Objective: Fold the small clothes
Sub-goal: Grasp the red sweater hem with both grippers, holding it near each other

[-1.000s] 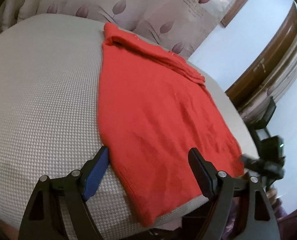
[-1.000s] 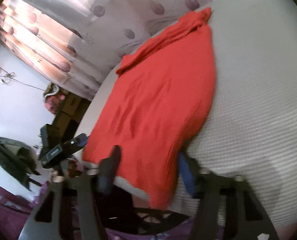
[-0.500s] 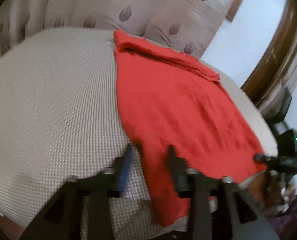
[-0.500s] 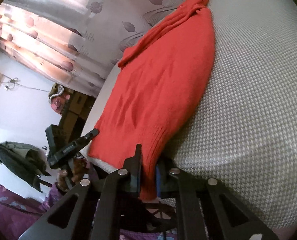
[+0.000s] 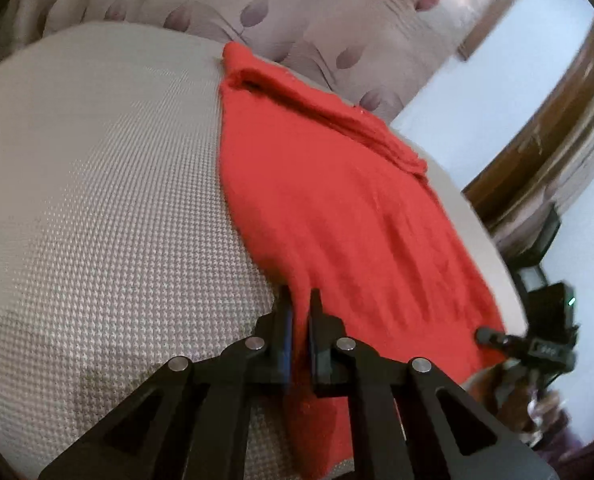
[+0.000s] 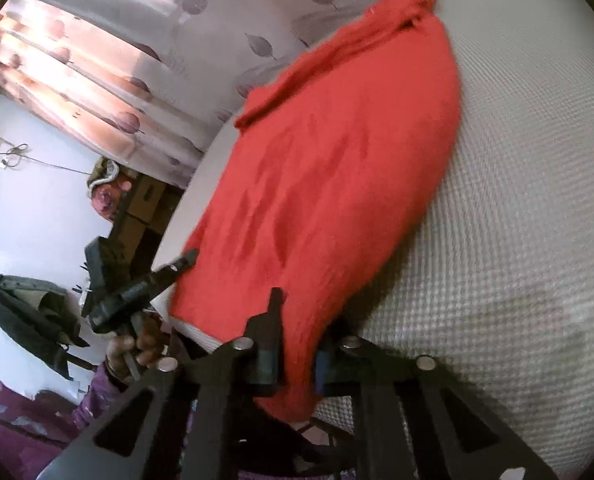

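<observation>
Left gripper: clamped on near hem corner of red garment, which lies flat on grey textured cushion, far end bunched toward curtain. Right gripper: jaws closing on the opposite near corner, fabric pinched between pads. Both near corners taken, probably to lift the hem evenly and carry it toward the far end for a first fold.

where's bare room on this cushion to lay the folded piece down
Bare room is the broad grey cushion stretch beside the red garment, running from its long edge to the curtain. It is crowded at the near edge, where the left tongs pinch one corner and the right tongs are closing on the other.
</observation>
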`<state>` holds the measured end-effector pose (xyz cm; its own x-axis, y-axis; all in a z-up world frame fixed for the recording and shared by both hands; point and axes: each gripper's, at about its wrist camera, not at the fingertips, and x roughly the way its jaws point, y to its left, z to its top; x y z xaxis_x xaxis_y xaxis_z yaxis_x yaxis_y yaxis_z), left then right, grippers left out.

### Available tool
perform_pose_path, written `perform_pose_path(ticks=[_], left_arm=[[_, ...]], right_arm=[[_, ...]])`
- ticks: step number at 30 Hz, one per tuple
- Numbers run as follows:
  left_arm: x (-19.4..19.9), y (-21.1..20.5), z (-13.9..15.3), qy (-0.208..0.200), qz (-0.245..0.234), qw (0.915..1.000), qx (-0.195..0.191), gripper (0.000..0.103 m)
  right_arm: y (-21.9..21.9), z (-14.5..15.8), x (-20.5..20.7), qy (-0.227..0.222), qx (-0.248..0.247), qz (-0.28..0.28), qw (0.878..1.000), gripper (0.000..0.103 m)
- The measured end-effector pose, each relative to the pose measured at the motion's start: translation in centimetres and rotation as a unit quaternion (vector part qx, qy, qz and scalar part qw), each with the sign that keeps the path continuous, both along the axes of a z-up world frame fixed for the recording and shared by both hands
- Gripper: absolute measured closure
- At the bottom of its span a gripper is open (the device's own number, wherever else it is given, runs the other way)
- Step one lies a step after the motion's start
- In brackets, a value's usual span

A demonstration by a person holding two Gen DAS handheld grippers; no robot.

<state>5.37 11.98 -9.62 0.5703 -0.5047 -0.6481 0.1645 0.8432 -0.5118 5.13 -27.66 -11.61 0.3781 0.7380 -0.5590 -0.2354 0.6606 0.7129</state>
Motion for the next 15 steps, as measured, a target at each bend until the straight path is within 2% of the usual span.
perform_pose_path(ticks=[5,11,15], left_arm=[[-1.1,0.1,0.5,-0.016,0.006,0.9997,0.014,0.097],[-1.6,0.5,0.8,-0.019,0.013,0.9997,0.013,0.097],[-1.6,-0.2,0.8,-0.019,-0.003,0.9988,0.045,0.096]], right_arm=[[-1.2,-0.4,-0.5,0.003,0.034,-0.002,0.999,0.093],[-2.4,0.1,-0.5,0.001,0.066,-0.012,0.998,0.094],[-2.6,0.3,-0.9,-0.007,0.045,-0.009,0.999,0.094]])
